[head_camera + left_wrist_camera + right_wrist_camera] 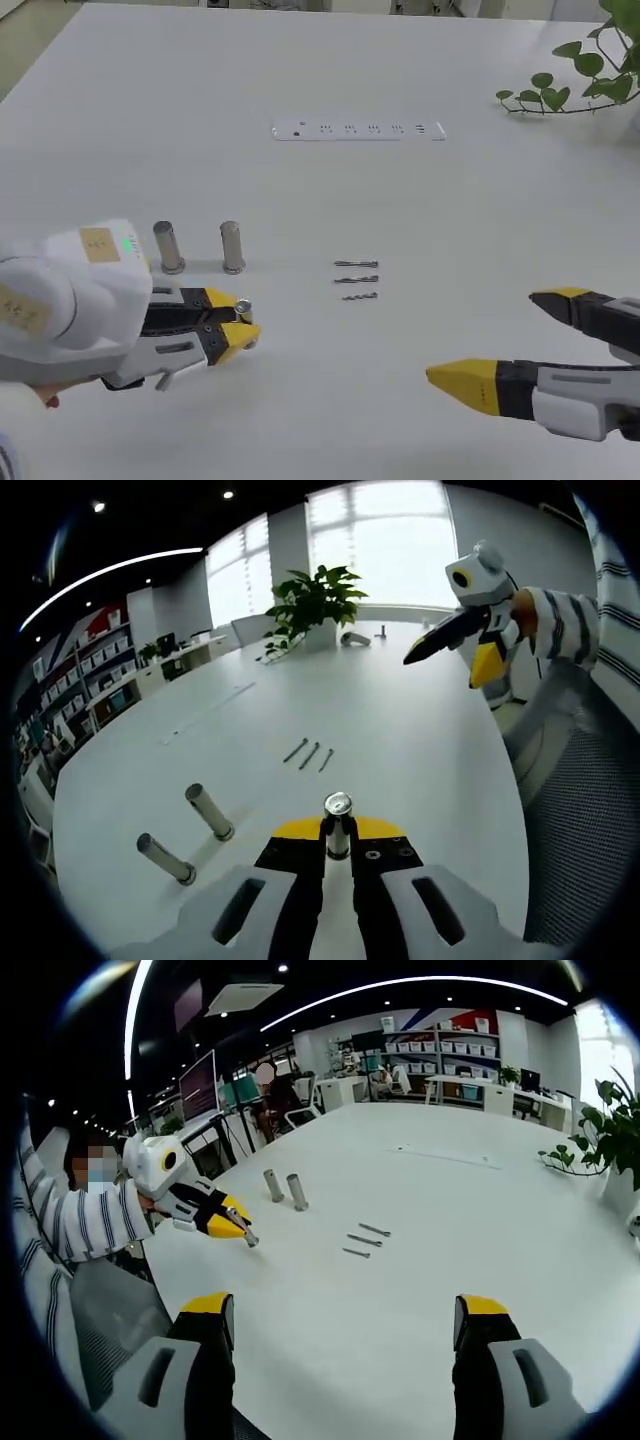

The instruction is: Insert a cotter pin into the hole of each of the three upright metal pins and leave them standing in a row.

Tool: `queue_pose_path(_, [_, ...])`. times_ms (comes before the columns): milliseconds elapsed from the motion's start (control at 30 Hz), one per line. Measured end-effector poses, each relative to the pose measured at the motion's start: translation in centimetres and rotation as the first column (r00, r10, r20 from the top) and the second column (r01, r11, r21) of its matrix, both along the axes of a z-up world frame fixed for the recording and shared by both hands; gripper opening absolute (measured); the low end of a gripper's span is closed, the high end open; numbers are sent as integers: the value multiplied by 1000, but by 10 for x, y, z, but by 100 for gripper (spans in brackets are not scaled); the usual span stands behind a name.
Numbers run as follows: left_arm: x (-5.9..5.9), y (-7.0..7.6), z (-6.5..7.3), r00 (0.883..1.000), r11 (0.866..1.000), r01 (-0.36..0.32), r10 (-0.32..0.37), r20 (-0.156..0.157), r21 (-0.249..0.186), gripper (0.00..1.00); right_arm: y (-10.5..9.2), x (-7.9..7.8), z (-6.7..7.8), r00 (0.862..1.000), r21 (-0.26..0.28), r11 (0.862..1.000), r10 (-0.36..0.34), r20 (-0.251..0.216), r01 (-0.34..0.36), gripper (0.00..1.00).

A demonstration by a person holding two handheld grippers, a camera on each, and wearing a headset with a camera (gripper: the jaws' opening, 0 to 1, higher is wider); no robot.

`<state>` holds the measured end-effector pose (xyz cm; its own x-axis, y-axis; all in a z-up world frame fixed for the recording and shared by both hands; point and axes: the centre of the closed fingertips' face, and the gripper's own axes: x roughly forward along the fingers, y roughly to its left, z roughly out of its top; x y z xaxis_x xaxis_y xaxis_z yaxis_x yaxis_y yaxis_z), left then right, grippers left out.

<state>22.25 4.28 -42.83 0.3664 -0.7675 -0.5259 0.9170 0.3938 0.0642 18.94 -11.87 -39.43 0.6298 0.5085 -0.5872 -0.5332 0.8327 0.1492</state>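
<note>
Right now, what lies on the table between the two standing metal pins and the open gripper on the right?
The three cotter pins lie there side by side, with nothing else around them; the head view shows it.

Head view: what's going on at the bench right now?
The left tongs are shut on one metal pin, close to the table. The other metal pins stand upright side by side. The three cotter pins lie loose nearby, none inserted. The right tongs hang open, holding nothing.

White-shelled left gripper (243, 320) and right gripper (483, 335), black jaws tipped yellow, tan stickers (97, 243), striped sleeve (80, 1222).
</note>
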Motion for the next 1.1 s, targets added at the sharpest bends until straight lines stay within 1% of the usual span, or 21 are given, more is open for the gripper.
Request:
queue_pose_path(133, [-5,-8,-3,1000,1000,12,-12,-3,2,5,-1,-1,0,1000,4,1000,-3,0,3,89])
queue_pose_path(233, [-11,-13,-7,1000,1000,28,-28,-12,10,5,-1,-1,1,1000,10,1000,-2,4,2,89])
queue_pose_path(367, [-16,-17,-14,999,999,38,-38,-23,15,5,-1,-3,1,1000,11,1000,0,-3,0,88])
queue_pose_path(433, [-18,-18,-17,999,999,43,-42,-34,17,5,0,-3,1,1000,14,1000,0,-4,0,87])
queue_pose_path(500, [-19,-18,-19,998,999,47,-47,-36,20,5,0,-3,0,1000,15,1000,0,-4,0,87])
queue_pose_path(633, [-20,-20,-20,998,999,52,-52,-41,15,5,-1,-4,1,1000,13,1000,-1,-4,1,87])
queue_pose_path(767, [-20,-21,-23,997,998,63,-62,-44,22,5,-2,-4,0,1000,15,1000,-6,-8,6,87])
queue_pose_path(800, [-20,-22,-24,997,998,62,-61,-50,22,5,-2,-4,0,1000,16,1000,-6,-8,6,87])
queue_pose_path(833, [-20,-22,-25,996,998,55,-54,-68,15,5,-3,-4,0,1000,15,1000,-8,-8,8,87])
queue_pose_path(867, [-20,-22,-26,996,998,54,-52,-78,13,5,-3,-4,0,1000,16,1000,-9,-8,9,87])
queue_pose_path(933, [-21,-23,-27,996,998,63,-61,-71,21,5,-3,-4,0,1000,18,1000,-12,-7,12,87])
queue_pose_path(1000, [-21,-23,-28,995,998,66,-64,-77,24,5,-3,-3,0,1000,19,1000,-15,-8,15,87])
queue_pose_path(1100, [-22,-23,-30,994,997,76,-73,-75,31,5,-4,-4,0,1000,21,1000,-18,-8,18,87])
